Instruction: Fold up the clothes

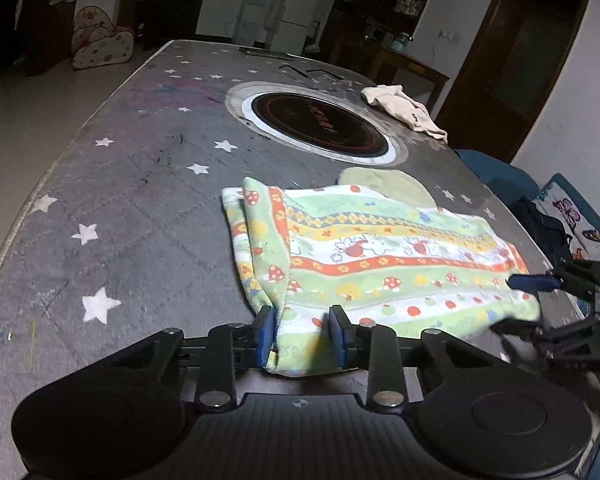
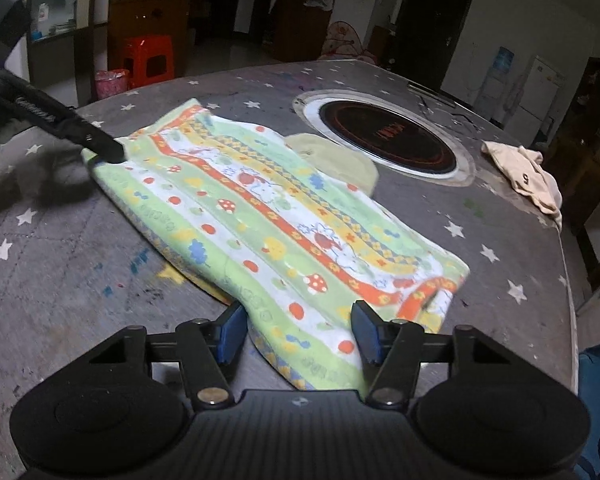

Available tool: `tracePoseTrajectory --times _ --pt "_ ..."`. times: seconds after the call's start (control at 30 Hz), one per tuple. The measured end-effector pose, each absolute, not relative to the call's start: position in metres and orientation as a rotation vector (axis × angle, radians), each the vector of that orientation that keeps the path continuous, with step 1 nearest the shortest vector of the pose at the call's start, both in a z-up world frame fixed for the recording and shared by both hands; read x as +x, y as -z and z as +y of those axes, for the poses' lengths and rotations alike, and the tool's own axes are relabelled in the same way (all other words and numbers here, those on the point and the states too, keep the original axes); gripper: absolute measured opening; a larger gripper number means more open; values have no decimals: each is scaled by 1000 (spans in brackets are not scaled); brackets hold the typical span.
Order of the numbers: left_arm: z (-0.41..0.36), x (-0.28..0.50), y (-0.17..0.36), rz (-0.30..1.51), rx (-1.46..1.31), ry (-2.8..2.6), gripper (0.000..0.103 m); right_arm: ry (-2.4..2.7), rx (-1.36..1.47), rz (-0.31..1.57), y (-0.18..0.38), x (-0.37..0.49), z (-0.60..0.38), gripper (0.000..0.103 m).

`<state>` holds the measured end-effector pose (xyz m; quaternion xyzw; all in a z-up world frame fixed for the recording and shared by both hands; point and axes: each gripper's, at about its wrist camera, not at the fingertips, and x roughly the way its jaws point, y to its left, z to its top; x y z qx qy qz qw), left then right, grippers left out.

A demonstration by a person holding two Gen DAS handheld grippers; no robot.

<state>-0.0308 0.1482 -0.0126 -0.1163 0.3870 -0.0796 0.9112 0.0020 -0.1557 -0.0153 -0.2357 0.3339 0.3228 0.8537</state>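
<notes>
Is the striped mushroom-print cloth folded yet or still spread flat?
Partly folded: the cloth lies flat on the table, one end doubled over in layers.

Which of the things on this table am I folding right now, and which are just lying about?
In the job:
- striped patterned garment
- left gripper at one end of it
- right gripper at the other end

Lying about:
- cream garment
- pale green cloth under the patterned one
- round cooktop set in the table

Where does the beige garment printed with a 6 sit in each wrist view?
Left wrist: beige garment upper right, right of the round cooktop.
Right wrist: beige garment far right, right of the round cooktop.
Shared landmark: the round cooktop.
</notes>
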Motion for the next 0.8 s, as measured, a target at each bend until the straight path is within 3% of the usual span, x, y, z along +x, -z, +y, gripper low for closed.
tracePoseTrajectory --times 0.27,0.8 --pt "157 -31 -12 733 -194 134 37 -711 -367 727 -6 11 -174 67" --pt "130 50 -3 765 -139 150 38 -654 -256 787 12 67 -168 67"
